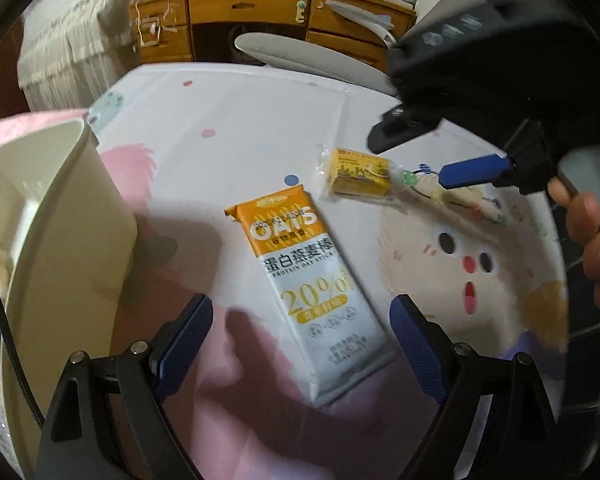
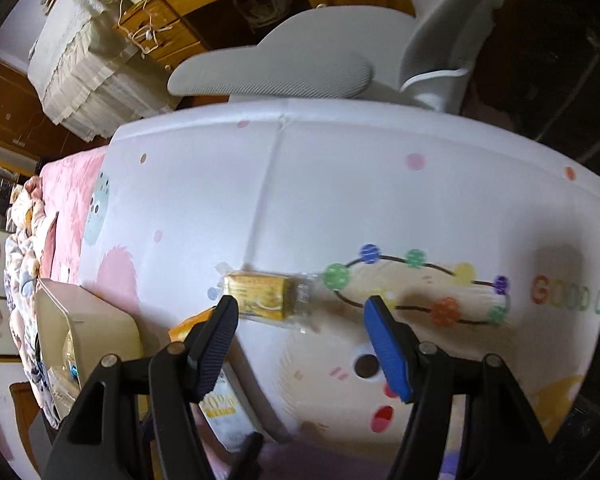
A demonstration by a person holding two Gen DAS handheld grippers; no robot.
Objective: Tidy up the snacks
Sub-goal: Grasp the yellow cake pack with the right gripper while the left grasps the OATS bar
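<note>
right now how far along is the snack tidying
Looks partly done: the cream plastic bin at the left already holds some wrapped items, though they are hard to identify. In hand: nothing; the left tongs stand open over the orange-and-white oat bar packet, and the right tongs open near the small yellow wrapped snack. Both snacks are left on the table.

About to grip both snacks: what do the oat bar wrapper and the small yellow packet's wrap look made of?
Oat bar wrapper: looks like printed plastic film, smooth and flat, with a soft sheen and crimped ends. Small yellow packet: a yellow printed block, possibly card or foil, inside clear crinkly plastic wrap with glints at its sealed ends.
</note>
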